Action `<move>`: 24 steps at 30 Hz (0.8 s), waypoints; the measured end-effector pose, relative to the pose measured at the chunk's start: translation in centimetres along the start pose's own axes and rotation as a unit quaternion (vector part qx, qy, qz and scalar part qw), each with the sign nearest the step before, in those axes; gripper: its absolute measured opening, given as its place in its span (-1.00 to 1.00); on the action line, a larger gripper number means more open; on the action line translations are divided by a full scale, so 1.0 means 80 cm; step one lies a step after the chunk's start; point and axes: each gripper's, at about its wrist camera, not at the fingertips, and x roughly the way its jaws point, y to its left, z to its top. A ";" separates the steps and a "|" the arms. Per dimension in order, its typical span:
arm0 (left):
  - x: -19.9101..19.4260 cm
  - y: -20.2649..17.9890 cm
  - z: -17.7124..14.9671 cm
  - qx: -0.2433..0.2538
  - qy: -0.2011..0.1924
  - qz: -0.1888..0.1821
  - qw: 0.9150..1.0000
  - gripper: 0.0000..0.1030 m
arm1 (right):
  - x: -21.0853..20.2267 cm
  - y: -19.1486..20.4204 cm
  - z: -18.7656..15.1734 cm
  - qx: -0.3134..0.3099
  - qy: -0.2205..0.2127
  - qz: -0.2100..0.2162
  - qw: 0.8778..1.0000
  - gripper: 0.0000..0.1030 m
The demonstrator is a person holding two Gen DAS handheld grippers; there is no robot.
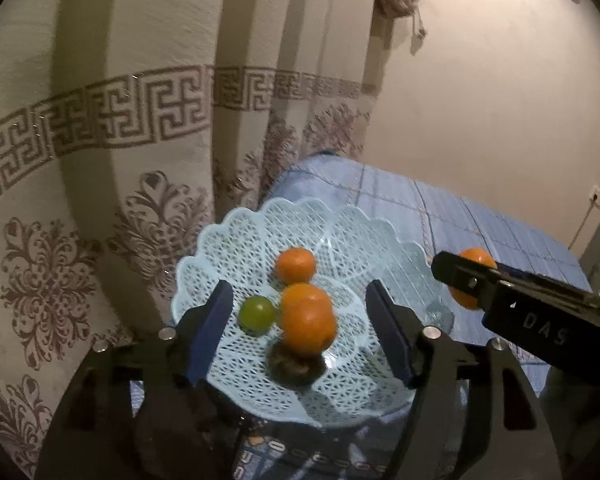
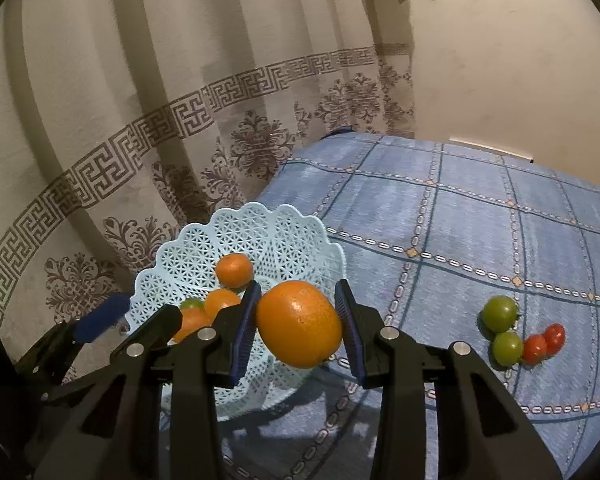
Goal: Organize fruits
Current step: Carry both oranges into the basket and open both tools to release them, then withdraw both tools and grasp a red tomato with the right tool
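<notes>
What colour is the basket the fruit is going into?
Light blue, with a lacy openwork pattern; the basket shows best in the left wrist view.

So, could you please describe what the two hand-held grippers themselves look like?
Both look alike. The left hand-held gripper and right hand-held gripper have matte black angular frames, silver round bolt heads and dark blue ribbed pads. The right one's side bears pale letters "DAS". No cables or sleeves show.

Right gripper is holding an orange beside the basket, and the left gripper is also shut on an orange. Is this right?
Not quite. The right gripper does hold an orange beside the basket, but the left gripper is open and holds nothing; the left wrist view shows its fingers spread wide above the basket.
</notes>
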 end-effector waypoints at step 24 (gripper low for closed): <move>0.003 0.006 0.002 -0.002 -0.009 0.017 1.000 0.90 | -0.002 -0.025 -0.013 0.029 -0.002 -0.015 0.999 -0.01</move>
